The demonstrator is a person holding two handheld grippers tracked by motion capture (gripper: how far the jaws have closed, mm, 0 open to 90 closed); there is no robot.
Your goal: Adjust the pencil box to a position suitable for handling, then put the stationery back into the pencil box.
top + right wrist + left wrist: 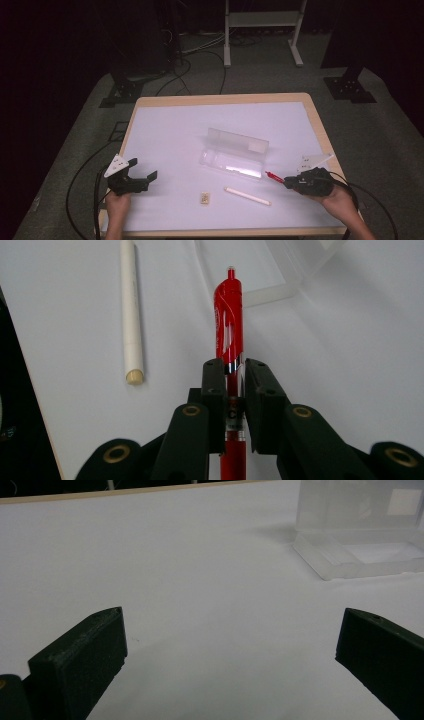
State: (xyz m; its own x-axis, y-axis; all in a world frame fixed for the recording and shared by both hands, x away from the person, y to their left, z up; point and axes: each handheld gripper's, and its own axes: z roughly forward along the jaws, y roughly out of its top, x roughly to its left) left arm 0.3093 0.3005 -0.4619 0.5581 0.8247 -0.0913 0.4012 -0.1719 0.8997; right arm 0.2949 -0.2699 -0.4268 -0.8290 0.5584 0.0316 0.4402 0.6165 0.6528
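A: What is nearest the person?

B: The right claw (234, 375) is clamped on a red pen (228, 320), which points toward the clear plastic case (235, 152). The left claw (141, 172) hangs wide apart over bare bench (165, 130), holding nothing.

A: How will the pen handle?

B: I judge it light, stiff and smooth, so it may slip or twist. The grip sits on the barrel below the clip, which seems sound.

A: And farther on?

B: A small tan block (205, 198) and a cream stick (247, 196) lie just ahead, and the open case lies beyond them.

A: Any writing?

B: There is dark lettering on the barrel between the jaws, too hidden to read. The pale label on the case lid is blank at this size.
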